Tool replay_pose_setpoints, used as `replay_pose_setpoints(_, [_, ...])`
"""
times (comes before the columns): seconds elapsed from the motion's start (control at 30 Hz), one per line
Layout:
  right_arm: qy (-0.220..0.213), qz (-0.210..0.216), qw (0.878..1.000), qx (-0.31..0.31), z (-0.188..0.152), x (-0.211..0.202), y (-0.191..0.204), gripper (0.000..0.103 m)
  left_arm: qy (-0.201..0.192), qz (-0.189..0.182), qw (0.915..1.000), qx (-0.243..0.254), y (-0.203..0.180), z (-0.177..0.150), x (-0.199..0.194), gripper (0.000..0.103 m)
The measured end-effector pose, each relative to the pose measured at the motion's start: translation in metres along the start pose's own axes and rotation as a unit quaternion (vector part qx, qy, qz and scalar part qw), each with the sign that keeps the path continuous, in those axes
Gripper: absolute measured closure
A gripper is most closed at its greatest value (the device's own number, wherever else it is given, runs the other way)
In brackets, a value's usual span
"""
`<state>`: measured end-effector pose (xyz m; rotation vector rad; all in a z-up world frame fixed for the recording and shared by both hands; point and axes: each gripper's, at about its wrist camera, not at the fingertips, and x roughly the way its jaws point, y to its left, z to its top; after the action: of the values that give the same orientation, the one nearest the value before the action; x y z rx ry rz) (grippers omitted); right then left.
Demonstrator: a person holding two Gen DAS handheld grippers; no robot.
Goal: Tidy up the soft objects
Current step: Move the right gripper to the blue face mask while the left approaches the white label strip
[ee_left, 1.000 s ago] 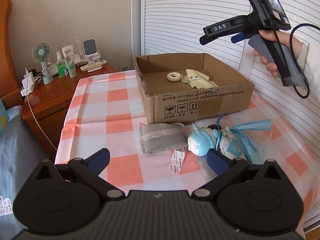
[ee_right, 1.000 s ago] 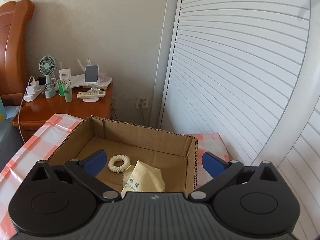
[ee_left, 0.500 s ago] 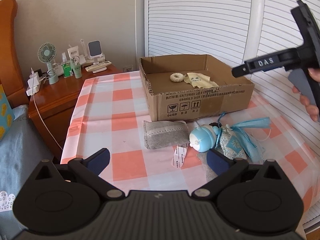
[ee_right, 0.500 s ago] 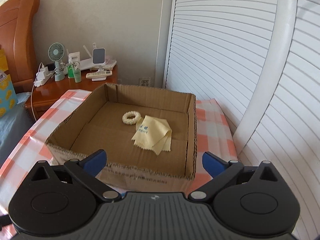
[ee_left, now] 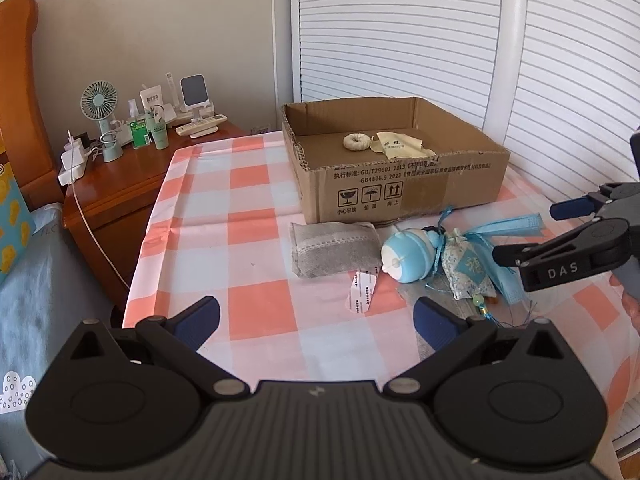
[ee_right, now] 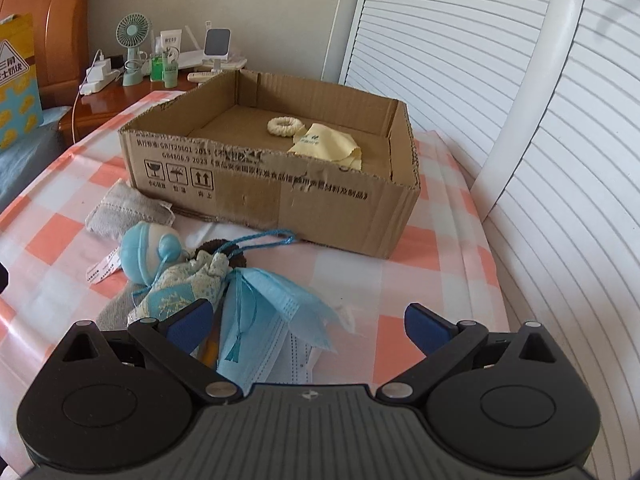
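A cardboard box (ee_left: 400,196) (ee_right: 280,196) stands at the back of the checked table and holds a cream scrunchie (ee_left: 357,142) (ee_right: 283,126) and a yellow cloth (ee_left: 402,147) (ee_right: 326,146). In front of it lie a grey pouch (ee_left: 334,248) (ee_right: 128,210), a round blue toy (ee_left: 406,256) (ee_right: 146,252), a patterned sachet (ee_left: 466,268) (ee_right: 188,280) and blue face masks (ee_left: 508,232) (ee_right: 272,320). My left gripper (ee_left: 316,316) is open and empty above the table's near edge. My right gripper (ee_right: 308,320) is open and empty, low over the masks; it also shows at the right of the left wrist view (ee_left: 536,236).
A wooden nightstand (ee_left: 120,184) at the left carries a small fan (ee_left: 102,120), bottles and chargers. White louvred doors (ee_left: 440,40) stand behind and to the right of the table. A small white packet (ee_left: 362,290) lies by the pouch. A bed edge (ee_left: 24,280) is at the left.
My right gripper has come down and back from above the box to just over the masks, still open. My left gripper has pulled back slightly and stays open.
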<state>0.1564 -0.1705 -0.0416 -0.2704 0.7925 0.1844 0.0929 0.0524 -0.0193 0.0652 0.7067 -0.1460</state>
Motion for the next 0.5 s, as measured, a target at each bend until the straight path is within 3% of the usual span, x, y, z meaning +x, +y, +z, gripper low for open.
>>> replay_pose_setpoints(0.5, [0.02,-0.028,0.999,0.022,-0.009,0.035,-0.015,0.0,0.031,-0.004,0.9995,0.009,-0.008,0.001,0.023,0.001])
